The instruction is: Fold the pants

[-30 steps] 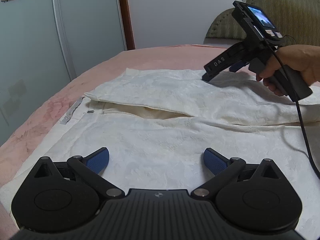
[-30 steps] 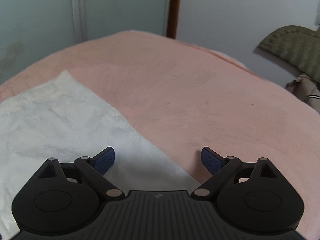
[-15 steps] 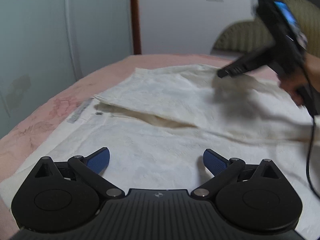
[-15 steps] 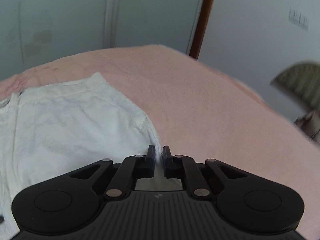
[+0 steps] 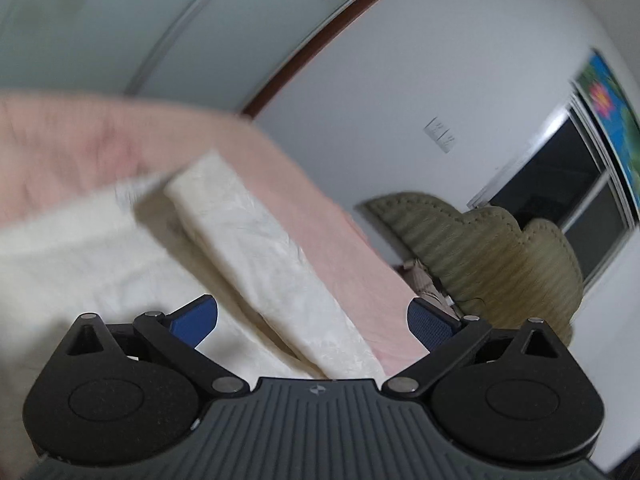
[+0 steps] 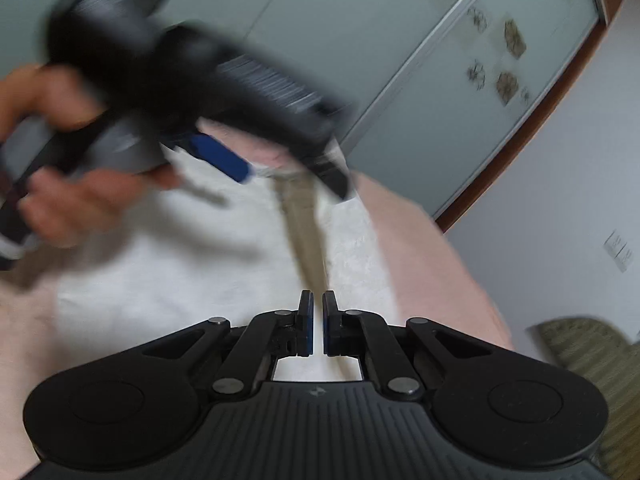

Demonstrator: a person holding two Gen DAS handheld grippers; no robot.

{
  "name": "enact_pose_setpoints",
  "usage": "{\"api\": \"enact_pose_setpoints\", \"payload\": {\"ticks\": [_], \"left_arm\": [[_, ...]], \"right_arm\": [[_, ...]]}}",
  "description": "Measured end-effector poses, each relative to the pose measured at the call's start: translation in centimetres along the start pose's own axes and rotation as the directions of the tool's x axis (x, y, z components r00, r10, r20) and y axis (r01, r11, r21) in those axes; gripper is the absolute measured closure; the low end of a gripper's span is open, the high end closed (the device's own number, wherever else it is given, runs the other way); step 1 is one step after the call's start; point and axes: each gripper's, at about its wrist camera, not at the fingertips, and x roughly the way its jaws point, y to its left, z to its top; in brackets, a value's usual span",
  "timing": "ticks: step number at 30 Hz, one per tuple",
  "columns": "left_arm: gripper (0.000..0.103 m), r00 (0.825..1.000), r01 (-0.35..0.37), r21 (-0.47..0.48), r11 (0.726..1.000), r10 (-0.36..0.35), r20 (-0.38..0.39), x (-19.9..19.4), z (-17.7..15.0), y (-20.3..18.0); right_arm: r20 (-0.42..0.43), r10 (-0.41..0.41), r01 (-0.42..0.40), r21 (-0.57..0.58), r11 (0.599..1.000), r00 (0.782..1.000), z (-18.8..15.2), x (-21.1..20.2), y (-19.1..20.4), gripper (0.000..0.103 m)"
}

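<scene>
The white pants (image 5: 92,264) lie on the pink bed; one leg (image 5: 272,264) runs as a long strip toward my left gripper. The left gripper (image 5: 312,320) is open and empty above that leg. In the right wrist view the pants (image 6: 200,280) spread below, with a dark gap between the legs. My right gripper (image 6: 315,330) has its jaws nearly together just over the cloth; whether cloth is between them does not show. The left gripper (image 6: 280,172) also shows there, blurred, held by a hand at upper left.
The pink bed cover (image 5: 320,232) surrounds the pants. An olive padded headboard or chair (image 5: 488,264) stands at the right by a dark window (image 5: 560,184). Glass wardrobe doors (image 6: 420,60) and a white wall stand behind.
Both views have swung and tilted sharply. The right gripper closed about half a second ago and stays closed. The left gripper has moved across the pants, still open.
</scene>
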Motion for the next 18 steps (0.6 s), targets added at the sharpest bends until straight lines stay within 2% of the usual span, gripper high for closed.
{"api": "enact_pose_setpoints", "payload": {"ticks": [3, 6, 7, 8, 10, 11, 13, 15, 16, 18], "left_arm": [[0.002, 0.993, -0.092, -0.039, 0.995, 0.089, -0.075, 2.8, 1.9, 0.6], [0.001, 0.996, -0.078, -0.031, 0.996, 0.076, -0.041, 3.5, 3.3, 0.8], [0.001, 0.996, -0.075, -0.029, 0.997, 0.074, -0.04, 3.7, 3.8, 0.9], [0.001, 0.996, -0.08, -0.036, 0.996, 0.079, -0.045, 3.9, 4.2, 1.1], [0.001, 0.995, -0.081, -0.061, 0.995, 0.077, -0.069, 4.8, 4.8, 1.6], [0.004, 0.993, -0.084, -0.079, 0.993, 0.078, -0.084, 5.4, 5.0, 1.9], [0.013, 0.989, -0.093, -0.113, 0.989, 0.079, -0.122, 6.3, 5.5, 2.7], [0.04, 0.984, -0.098, -0.15, 0.984, 0.073, -0.161, 7.6, 5.8, 3.6], [0.048, 0.982, -0.099, -0.169, 0.981, 0.069, -0.176, 8.1, 5.9, 3.9], [0.082, 0.98, -0.108, -0.193, 0.975, 0.071, -0.186, 8.7, 6.1, 4.5]], "right_arm": [[-0.027, -0.078, 0.079, 0.055, 0.995, 0.997, -0.4, 1.0, 0.5, 0.096], [-0.047, -0.198, 0.201, 0.073, 0.977, 0.979, -1.4, 0.5, 0.0, 0.087], [-0.057, -0.23, 0.234, 0.079, 0.969, 0.971, -1.8, 0.4, -0.4, 0.074], [-0.06, -0.244, 0.249, 0.097, 0.964, 0.968, -2.4, 0.2, -0.9, 0.054], [-0.075, -0.252, 0.26, 0.136, 0.956, 0.965, -3.5, 0.3, -2.2, 0.031], [-0.086, -0.25, 0.26, 0.144, 0.955, 0.964, -4.1, 0.2, -2.7, 0.032], [-0.123, -0.255, 0.273, 0.159, 0.949, 0.959, -5.2, 0.3, -3.4, 0.032], [-0.144, -0.251, 0.275, 0.177, 0.945, 0.957, -5.9, 0.0, -4.1, 0.039], [-0.158, -0.249, 0.276, 0.187, 0.943, 0.956, -6.6, -0.2, -4.4, 0.041], [-0.177, -0.239, 0.272, 0.194, 0.943, 0.955, -7.1, 0.9, -4.9, 0.043]]}}
